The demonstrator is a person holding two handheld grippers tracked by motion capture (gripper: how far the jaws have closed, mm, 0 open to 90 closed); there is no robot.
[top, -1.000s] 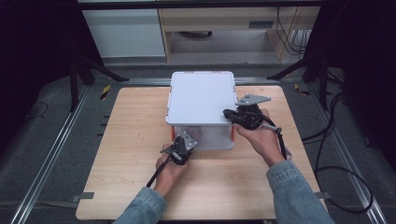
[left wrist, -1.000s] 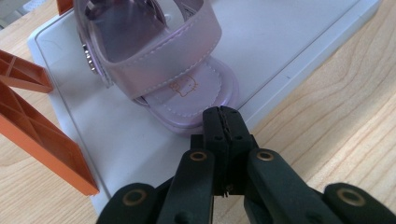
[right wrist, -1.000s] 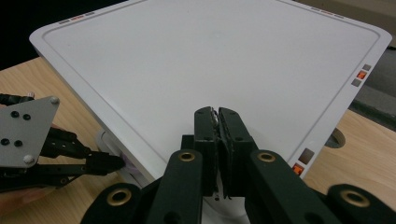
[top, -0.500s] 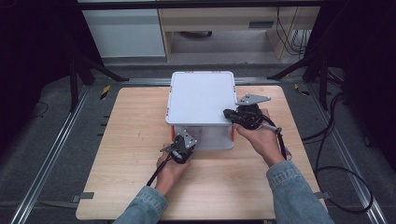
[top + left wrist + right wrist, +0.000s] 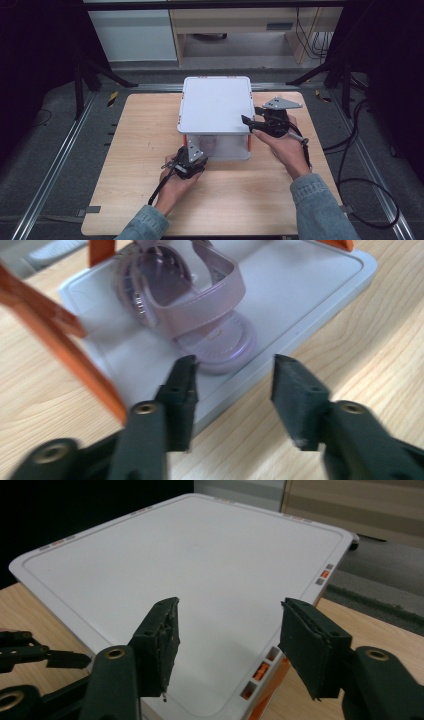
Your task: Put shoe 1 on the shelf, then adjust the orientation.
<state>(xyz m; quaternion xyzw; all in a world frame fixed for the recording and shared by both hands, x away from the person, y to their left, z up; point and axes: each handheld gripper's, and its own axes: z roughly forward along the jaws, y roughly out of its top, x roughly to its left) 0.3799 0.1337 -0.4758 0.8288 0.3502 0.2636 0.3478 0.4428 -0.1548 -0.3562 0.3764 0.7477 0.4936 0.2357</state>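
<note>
White-lidded box (image 5: 216, 107), one, sits between two grippers, left (image 5: 186, 161) and right (image 5: 248, 121), jaws just opened, empty.

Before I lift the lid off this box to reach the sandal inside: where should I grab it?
Take the white lid by its overhanging right rim, coming level from the right with the right hand-held gripper: the flat top offers nothing, the thin edge fits open jaws.

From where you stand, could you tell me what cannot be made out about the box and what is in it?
- High view: the white lid hides the box's inside; the pale shape behind the clear front wall is too small to name.
- Left gripper view: the pink sandal is blurred and cut off at the top.
</note>
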